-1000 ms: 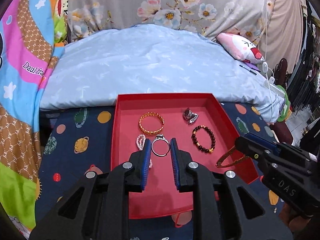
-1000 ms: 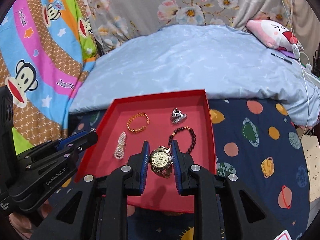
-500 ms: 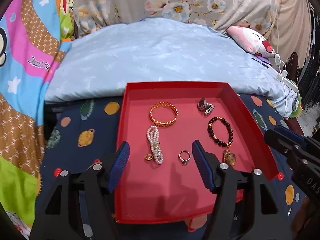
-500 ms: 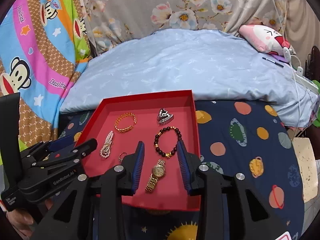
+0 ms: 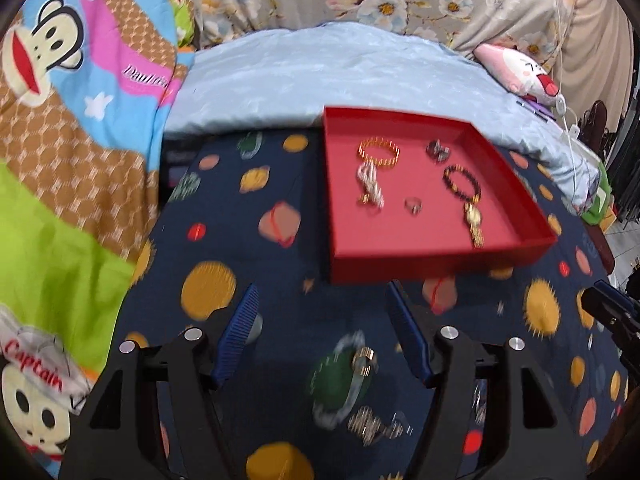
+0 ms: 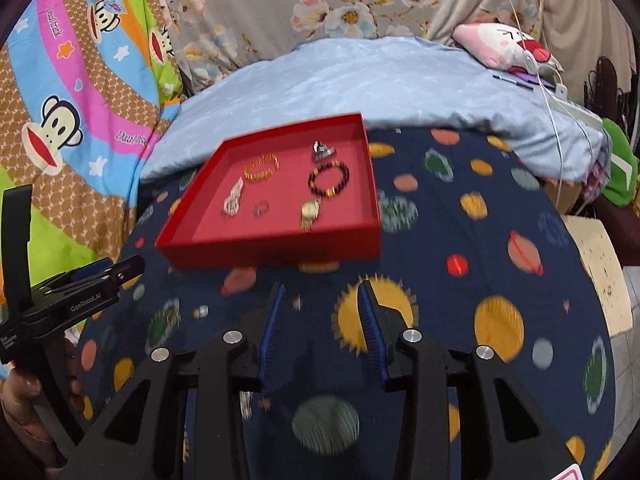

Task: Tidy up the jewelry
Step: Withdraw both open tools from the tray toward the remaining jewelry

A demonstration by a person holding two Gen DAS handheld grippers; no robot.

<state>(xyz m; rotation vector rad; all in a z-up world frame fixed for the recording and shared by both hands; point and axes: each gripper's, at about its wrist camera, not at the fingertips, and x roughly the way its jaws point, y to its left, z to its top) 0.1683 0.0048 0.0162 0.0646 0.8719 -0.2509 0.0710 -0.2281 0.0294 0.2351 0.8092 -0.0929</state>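
Planet-print cloth (image 5: 248, 248) covers the surface under both grippers; pale blue duvet (image 5: 328, 72) lies beyond it. Red tray (image 5: 436, 264) sits ahead of the left gripper (image 5: 324, 340), up and right of its fingers, and ahead-left of the right gripper (image 6: 320, 320). In the tray: gold bangle (image 5: 378, 153), pearl bracelet (image 5: 370, 184), dark bead bracelet (image 5: 460, 182), gold watch (image 5: 474, 218), silver ring (image 5: 413, 205), silver clip (image 5: 437, 150), all well apart from both sets of fingers. Left fingers wide, nothing between them. Right fingers part-open, narrower, empty. Small gold ring (image 5: 364, 360) lies on the cloth between the left fingers, blurred. More blurred jewelry (image 5: 370, 426) nearer the left camera.
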